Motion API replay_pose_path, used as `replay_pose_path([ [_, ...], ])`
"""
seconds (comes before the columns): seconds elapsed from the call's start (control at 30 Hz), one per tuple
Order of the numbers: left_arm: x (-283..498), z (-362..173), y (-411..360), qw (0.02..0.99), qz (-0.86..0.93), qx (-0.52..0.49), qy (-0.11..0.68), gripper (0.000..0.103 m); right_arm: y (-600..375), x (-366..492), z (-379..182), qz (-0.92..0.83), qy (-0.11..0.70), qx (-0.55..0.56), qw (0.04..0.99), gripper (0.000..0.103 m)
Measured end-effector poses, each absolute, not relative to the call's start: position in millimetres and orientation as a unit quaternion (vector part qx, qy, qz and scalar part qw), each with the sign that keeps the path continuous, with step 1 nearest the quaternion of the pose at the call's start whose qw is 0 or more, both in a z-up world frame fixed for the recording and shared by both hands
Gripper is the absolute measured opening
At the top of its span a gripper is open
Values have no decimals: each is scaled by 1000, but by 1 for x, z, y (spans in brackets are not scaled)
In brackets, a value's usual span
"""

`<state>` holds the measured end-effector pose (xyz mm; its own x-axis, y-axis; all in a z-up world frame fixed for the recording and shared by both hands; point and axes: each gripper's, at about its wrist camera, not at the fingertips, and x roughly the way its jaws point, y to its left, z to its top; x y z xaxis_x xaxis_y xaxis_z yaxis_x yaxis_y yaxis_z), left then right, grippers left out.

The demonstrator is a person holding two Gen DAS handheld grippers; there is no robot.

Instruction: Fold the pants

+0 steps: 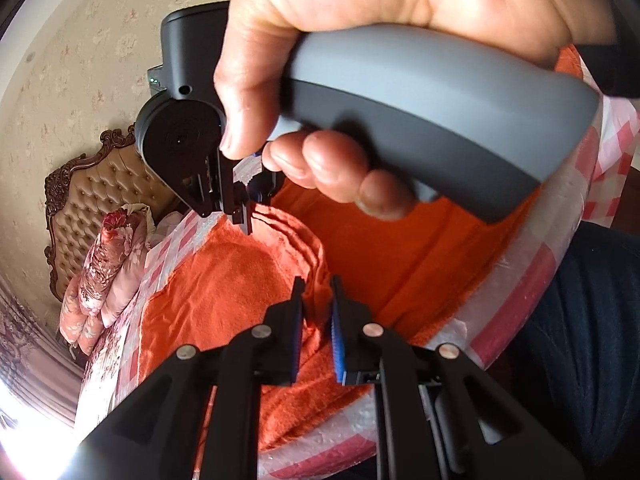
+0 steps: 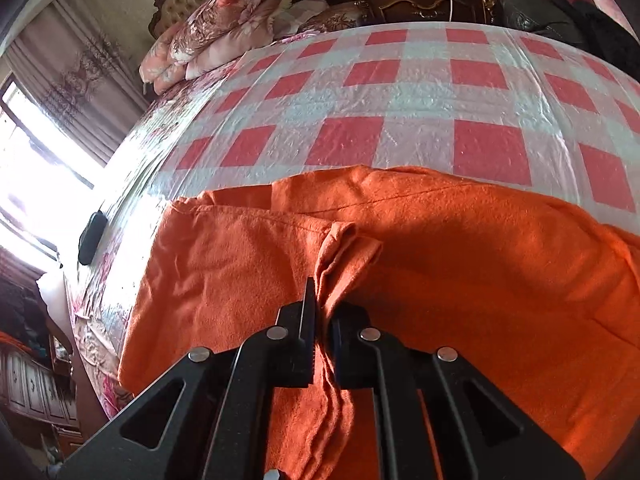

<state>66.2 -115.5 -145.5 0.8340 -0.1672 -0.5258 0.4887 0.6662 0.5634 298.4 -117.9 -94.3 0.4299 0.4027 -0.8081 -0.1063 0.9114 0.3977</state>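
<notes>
Orange pants (image 2: 460,280) lie spread over a red-and-white checked plastic cover (image 2: 400,100) on a bed. In the right wrist view, my right gripper (image 2: 320,300) is shut on a bunched ridge of the orange cloth, which runs up between its fingers. In the left wrist view, my left gripper (image 1: 318,300) is shut on a fold of the same pants (image 1: 224,276), with cloth pinched between the blue pads. Farther back there, a hand (image 1: 360,20) holds the right gripper (image 1: 244,220), whose tips rest at a pleated edge of the cloth.
A floral quilt and pillows (image 2: 224,20) are stacked at the head of the bed by a tufted headboard (image 1: 92,192). A small black object (image 2: 92,236) lies near the bed's left edge. A bright window (image 2: 36,184) is on the left. Dark-clothed legs (image 1: 592,320) stand beside the bed.
</notes>
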Motion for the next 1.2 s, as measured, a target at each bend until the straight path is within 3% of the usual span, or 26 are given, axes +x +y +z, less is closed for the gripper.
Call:
replay_pose_path([
  [0.33,59,-146,-122,880,-191,371,225,13,-122,287,-97,131,514,135,837,7],
  [0.4,56,-144,-121,882,-196,365,224,19,-128,285,-98,118,507,143,842,13],
  [0.43,56,-141,-119,883,-205,354,229,23,-130,283,-95,106,500,138,849,26],
  [0.5,53,-129,-110,891,-225,316,236,43,-141,269,-81,46,471,112,874,41],
  [0.53,50,-123,-105,895,-231,300,237,45,-146,261,-75,23,459,106,882,45],
  [0.63,39,-100,-75,913,-239,236,232,45,-162,224,-58,-30,424,121,897,46],
  [0.77,39,-77,-6,952,-180,115,220,61,-141,181,-58,6,406,113,907,46],
  [0.87,60,-71,57,962,-105,-1,253,60,-107,173,-66,25,415,66,907,47],
  [0.97,84,-78,115,943,-66,-97,313,31,-73,166,-74,31,418,18,908,48],
  [1.03,89,-81,138,936,-74,-122,323,21,-53,161,-80,22,412,-26,911,57],
  [1.2,92,-86,131,926,-120,-100,343,17,-54,159,-103,-6,439,-27,898,62],
])
